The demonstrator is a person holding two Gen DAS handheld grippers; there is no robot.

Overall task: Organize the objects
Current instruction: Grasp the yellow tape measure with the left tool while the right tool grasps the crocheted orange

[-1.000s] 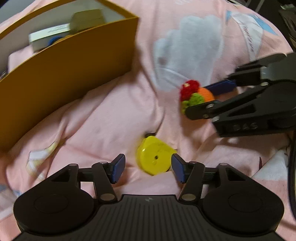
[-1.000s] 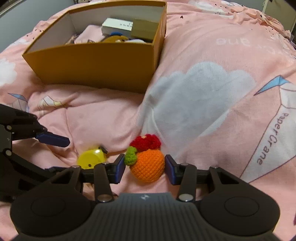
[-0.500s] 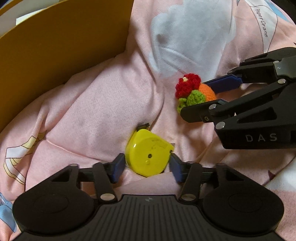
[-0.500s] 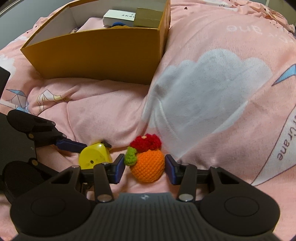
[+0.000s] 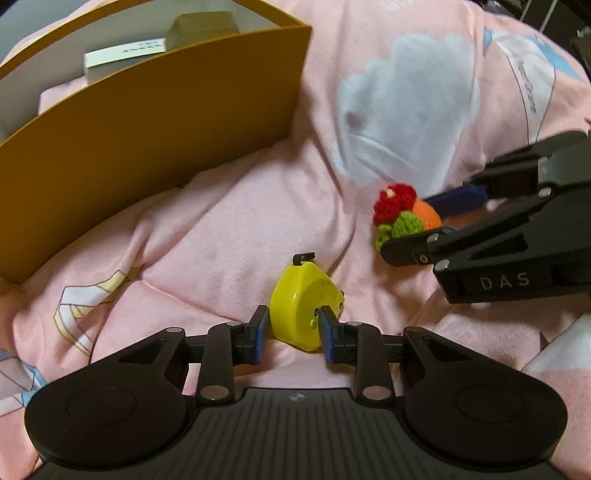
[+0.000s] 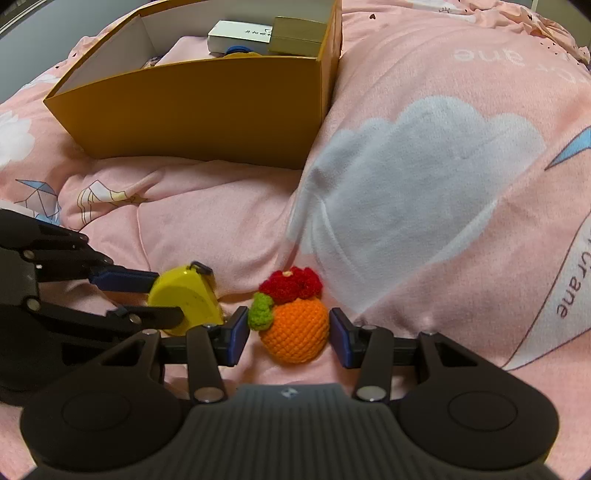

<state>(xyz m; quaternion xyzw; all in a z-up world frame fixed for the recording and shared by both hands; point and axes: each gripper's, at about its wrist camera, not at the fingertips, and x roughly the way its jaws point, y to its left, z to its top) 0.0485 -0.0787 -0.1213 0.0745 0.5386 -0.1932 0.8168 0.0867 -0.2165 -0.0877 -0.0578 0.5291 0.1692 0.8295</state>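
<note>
A yellow tape measure stands on edge on the pink duvet. My left gripper has a blue pad on each side of it, and its jaws are closing against the case. In the right wrist view the same tape measure sits between the left gripper's fingers. A crocheted orange with a red flower and green leaf lies between the pads of my right gripper, which touch it on both sides. The left wrist view shows the orange in the right gripper.
An open mustard-yellow cardboard box stands behind both objects, holding a white carton, a tan box and other items. The same box fills the upper left of the left wrist view. A rumpled pink duvet lies all around.
The left gripper's jaws have narrowed from wide apart to touching the tape measure, which has tipped onto its edge. The right gripper and the orange have stayed put.
</note>
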